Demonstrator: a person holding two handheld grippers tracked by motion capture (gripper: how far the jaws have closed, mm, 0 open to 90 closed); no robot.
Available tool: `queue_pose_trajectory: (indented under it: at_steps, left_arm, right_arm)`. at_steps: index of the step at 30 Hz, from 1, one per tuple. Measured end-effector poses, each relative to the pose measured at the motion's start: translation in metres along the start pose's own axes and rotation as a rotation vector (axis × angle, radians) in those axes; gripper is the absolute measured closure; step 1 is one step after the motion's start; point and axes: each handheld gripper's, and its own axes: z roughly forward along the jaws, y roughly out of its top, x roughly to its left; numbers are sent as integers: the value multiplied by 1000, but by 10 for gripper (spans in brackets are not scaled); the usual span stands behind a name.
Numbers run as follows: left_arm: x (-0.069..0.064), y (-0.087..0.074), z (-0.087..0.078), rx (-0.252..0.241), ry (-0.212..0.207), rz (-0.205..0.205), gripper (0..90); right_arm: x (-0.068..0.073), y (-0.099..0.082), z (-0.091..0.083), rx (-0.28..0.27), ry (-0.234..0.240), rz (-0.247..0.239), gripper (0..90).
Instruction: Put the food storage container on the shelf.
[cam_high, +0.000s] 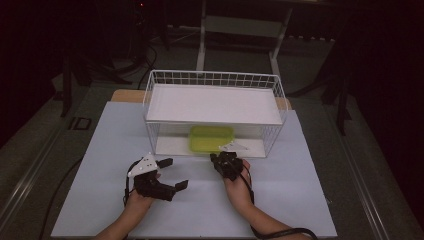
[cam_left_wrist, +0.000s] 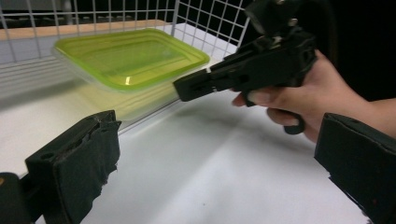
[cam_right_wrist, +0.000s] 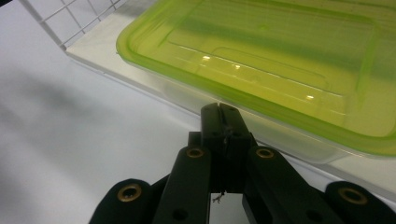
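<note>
At lower left, the left gripper (cam_high: 172, 173) has its jaws spread wide over the white table (cam_high: 100, 165), holding nothing. Centre frame, the right gripper (cam_high: 220, 160) has its jaws pressed together, tips at the green-lidded container (cam_high: 211, 138) under the wire basket (cam_high: 215, 79) shelf.

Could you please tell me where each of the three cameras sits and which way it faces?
High view: above the person's side of the table, looking forward and down at the wire rack; both forearms, the open left gripper and the right gripper show.
Left gripper view: rides the left gripper, looking between its wide-apart jaws at the green box and the right hand.
Right gripper view: rides the right gripper, jaws shut, tips close to the box's front wall.
Shared: all views show the green box on the rack's lower shelf.
</note>
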Motion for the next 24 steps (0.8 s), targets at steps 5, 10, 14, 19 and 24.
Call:
queue_pose_trajectory:
  at_steps: [5,10,14,19,24]
  left_arm:
    - [0,-1,0,2,0,-2,8]
    - [1,-1,-1,0,-3,-7,8]
    - [1,-1,-1,2,-7,-8,8]
    - [1,-2,-2,3,-2,-9,8]
    - [2,-2,-5,1,-1,-14,8]
  right_arm:
    - [-2,3,7,-5,-14,-2,900]
    - [-5,8,14,-7,-26,4,900]
    - [-8,11,20,-13,-38,8,900]
    - [-10,16,28,-14,-49,19,900]
    - [-12,21,32,-21,-64,15,900]
